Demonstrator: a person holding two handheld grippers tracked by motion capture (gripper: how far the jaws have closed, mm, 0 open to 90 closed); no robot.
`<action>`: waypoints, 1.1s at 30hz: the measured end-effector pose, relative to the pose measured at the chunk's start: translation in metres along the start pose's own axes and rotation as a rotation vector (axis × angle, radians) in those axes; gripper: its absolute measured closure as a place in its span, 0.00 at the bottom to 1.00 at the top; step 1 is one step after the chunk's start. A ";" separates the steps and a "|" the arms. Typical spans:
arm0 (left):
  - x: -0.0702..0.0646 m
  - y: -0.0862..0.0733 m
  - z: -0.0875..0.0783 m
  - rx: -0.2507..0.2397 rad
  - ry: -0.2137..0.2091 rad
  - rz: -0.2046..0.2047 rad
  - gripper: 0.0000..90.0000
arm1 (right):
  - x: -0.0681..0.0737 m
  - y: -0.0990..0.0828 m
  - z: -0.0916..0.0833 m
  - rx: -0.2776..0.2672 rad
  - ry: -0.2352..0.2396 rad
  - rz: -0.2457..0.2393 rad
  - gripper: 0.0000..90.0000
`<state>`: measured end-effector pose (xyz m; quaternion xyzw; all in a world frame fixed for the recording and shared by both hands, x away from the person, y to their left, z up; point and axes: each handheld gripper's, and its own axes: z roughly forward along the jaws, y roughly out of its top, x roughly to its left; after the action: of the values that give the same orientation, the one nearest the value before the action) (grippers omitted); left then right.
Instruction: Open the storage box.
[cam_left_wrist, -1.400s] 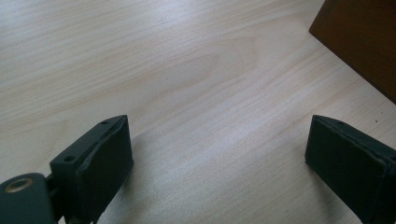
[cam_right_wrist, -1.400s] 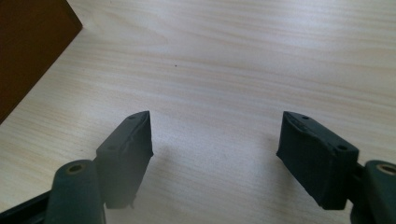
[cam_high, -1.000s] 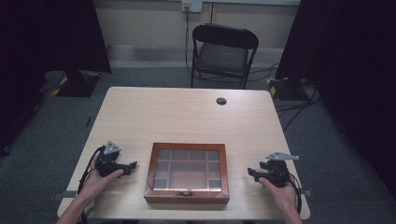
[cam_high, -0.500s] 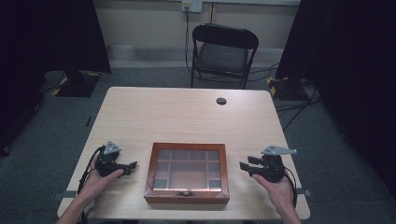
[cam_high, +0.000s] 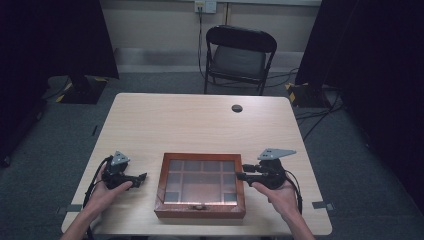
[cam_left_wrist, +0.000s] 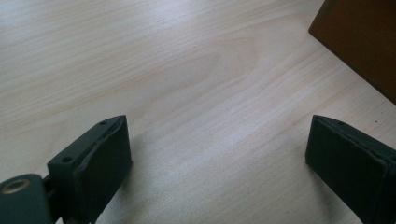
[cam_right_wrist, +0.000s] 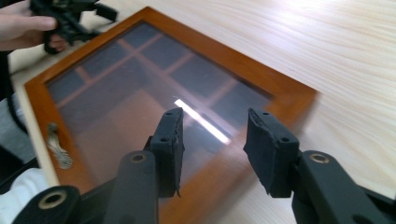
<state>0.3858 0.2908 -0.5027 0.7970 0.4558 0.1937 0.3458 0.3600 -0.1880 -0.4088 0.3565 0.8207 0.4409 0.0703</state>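
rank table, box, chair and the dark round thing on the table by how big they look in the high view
1. table
2. box and chair: too close to rank, and the chair stands farther from the camera, so it looks smaller than it is
3. dark round thing, by far the smallest

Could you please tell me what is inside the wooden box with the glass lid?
Through the glass lid of the wooden box, wooden dividers form a grid of compartments that look empty. Glare and reflections hide part of the interior, so small contents cannot be ruled out.
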 end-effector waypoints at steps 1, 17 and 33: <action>0.000 0.000 0.000 0.000 0.000 0.000 0.07 | 0.004 0.003 0.003 0.004 0.015 -0.011 0.64; 0.000 0.000 0.000 0.000 -0.001 0.001 0.07 | 0.051 0.002 0.036 0.047 0.240 -0.087 0.81; 0.000 0.000 0.000 0.001 -0.001 0.001 0.07 | 0.079 -0.006 0.062 0.112 0.383 -0.133 0.83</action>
<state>0.3859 0.2910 -0.5028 0.7975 0.4551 0.1933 0.3457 0.3253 -0.0976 -0.4353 0.2143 0.8641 0.4486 -0.0781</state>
